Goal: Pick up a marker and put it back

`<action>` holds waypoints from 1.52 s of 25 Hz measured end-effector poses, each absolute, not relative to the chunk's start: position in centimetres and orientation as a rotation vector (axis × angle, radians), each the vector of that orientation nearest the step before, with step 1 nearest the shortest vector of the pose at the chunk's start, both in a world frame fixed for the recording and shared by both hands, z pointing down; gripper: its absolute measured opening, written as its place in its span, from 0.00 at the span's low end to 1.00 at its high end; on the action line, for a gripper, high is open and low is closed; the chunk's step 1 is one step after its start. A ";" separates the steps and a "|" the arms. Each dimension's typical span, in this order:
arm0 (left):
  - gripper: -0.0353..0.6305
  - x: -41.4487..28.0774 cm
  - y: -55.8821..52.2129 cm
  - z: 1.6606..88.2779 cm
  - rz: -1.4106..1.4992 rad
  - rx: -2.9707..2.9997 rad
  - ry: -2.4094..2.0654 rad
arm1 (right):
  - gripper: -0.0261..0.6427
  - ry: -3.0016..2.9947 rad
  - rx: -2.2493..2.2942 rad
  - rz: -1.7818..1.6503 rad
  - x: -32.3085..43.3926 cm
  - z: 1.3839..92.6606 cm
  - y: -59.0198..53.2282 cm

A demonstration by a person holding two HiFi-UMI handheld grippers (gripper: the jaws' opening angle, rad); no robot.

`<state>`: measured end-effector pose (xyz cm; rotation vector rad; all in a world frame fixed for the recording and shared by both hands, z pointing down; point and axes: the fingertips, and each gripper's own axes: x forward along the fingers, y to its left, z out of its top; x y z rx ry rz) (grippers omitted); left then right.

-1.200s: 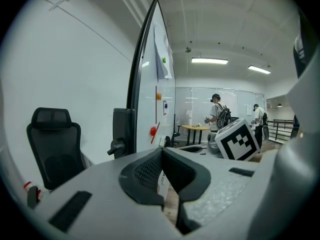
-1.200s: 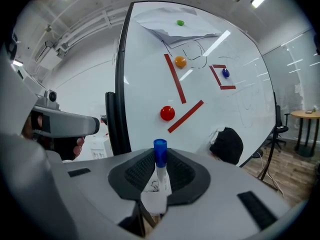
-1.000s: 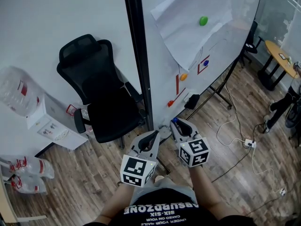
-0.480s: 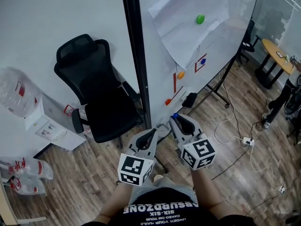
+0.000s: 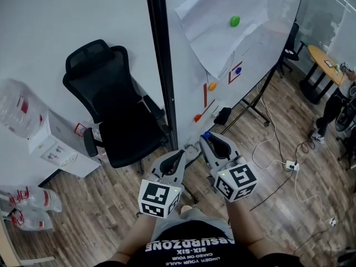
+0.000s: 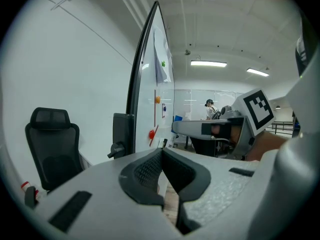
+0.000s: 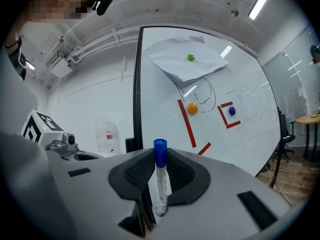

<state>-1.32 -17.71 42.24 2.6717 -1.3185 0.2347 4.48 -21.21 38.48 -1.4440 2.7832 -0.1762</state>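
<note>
Pinching a white marker (image 7: pixel 161 184) with a blue cap, the right gripper (image 5: pixel 209 142) had its dark pads closed on the barrel, so that the marker stood nearly upright between them, with the cap rising above the pad tips. That gripper faced the whiteboard (image 7: pixel 240 119), clear of its surface. On the board hung a loose sheet of paper (image 7: pixel 175 66) pinned by a green magnet (image 7: pixel 190 57). Below it sat an orange magnet (image 7: pixel 192 108) beside a long red stroke, and a blue magnet (image 7: pixel 232 111) inside a partly drawn red box.

The left gripper (image 5: pixel 178 157) was held just beside the right one, a little lower in the head view, and its jaws were pressed together with nothing between them (only the floor showed through the slit below the pads). Both grippers were in front of the person's body, above the wooden floor (image 5: pixel 94 210).

A black office chair (image 5: pixel 111 110) stood to the left of the board's dark edge post. A large water bottle (image 5: pixel 15 107) lay by the wall at far left. A white power strip (image 5: pixel 290 165) with its cables lay on the floor to the right.
</note>
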 end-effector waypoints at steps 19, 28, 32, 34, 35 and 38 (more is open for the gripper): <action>0.06 -0.8 -16.0 42.1 0.229 2.686 -1.280 | 0.14 2.756 -1.503 -0.215 6.7 38.7 -17.5; 0.06 -0.4 -15.0 42.2 0.223 2.699 -1.235 | 0.14 2.747 -1.548 -0.239 6.8 39.6 -15.8; 0.06 -0.3 -14.6 42.2 0.227 2.707 -1.212 | 0.14 2.743 -1.573 -0.254 6.8 40.0 -15.3; 0.06 -0.2 -14.4 42.2 0.232 2.710 -1.203 | 0.14 2.744 -1.588 -0.261 6.7 40.3 -15.1; 0.06 -0.2 -14.3 42.3 0.236 2.711 -1.199 | 0.14 2.747 -1.596 -0.263 6.6 40.5 -15.0; 0.06 -0.2 -13.9 42.5 0.254 2.713 -1.187 | 0.14 2.758 -1.612 -0.271 6.1 40.9 -14.7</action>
